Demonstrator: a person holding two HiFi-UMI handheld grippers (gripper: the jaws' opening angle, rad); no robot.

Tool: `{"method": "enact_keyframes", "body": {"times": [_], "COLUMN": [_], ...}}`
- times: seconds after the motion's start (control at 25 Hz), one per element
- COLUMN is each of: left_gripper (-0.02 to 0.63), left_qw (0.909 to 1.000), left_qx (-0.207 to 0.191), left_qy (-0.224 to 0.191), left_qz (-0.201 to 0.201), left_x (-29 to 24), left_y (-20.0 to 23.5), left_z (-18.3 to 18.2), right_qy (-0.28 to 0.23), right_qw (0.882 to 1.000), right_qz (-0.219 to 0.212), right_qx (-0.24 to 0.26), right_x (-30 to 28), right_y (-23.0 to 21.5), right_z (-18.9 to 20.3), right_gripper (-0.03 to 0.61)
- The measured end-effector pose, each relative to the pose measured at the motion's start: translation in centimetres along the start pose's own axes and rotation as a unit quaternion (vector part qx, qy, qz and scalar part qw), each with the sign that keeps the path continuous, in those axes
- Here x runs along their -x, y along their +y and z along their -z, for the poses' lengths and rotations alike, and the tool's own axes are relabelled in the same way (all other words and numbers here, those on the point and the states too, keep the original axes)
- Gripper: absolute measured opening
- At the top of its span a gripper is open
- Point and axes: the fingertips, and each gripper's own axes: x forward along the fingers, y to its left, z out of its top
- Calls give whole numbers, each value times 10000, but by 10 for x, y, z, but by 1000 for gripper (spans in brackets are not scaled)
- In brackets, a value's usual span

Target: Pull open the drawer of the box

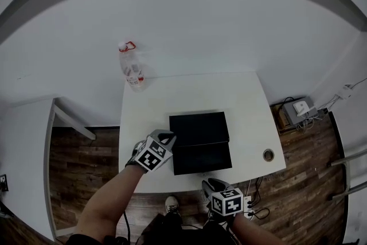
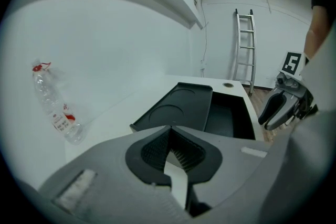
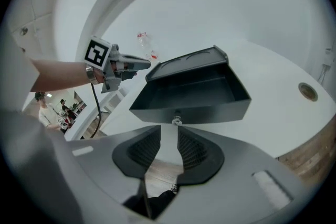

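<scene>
A black box (image 1: 198, 128) sits mid-table on the white table (image 1: 246, 100), and its drawer (image 1: 202, 159) stands pulled out toward the front edge. In the right gripper view the drawer (image 3: 191, 97) is empty, with a small metal knob (image 3: 177, 121) on its front. My right gripper (image 3: 169, 132) is open just short of that knob, touching nothing; in the head view it (image 1: 213, 184) hangs at the table's front edge. My left gripper (image 1: 167, 136) hovers by the box's front left corner. Its pads meet at the tips (image 2: 169, 131) with nothing between them.
A clear plastic bottle (image 1: 131, 69) with a red cap ring lies at the table's far left corner. A round cable hole (image 1: 268, 154) is near the right front corner. A ladder (image 2: 244, 44) leans on the wall. Cables and a grey box (image 1: 298, 108) lie on the floor.
</scene>
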Motion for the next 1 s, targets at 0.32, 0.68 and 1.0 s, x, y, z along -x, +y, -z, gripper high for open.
{"method": "enact_keyframes", "body": {"times": [0.32,0.68,1.0], "left_gripper": [3,3,3], "left_qw": [9828,8270,8121], "left_qx": [1705,4882,4345], "left_qy": [-714,-2056,-2322], "left_qz": [40,1883,3127], "left_x": [93,151,177], "left_y": [-48,-184,-270], "left_z": [35,29,-34], "right_qy": [-427,-1531,-1396], "right_qw": [9972,9685,9454], "right_qz": [-254,-1586,-2905], "right_qx": [-562,-1157,-473], "right_x": [64,157,189], "right_y": [-23,-12,65], "right_z": [13,-35,-39], "right_gripper": [39,6,5]}}
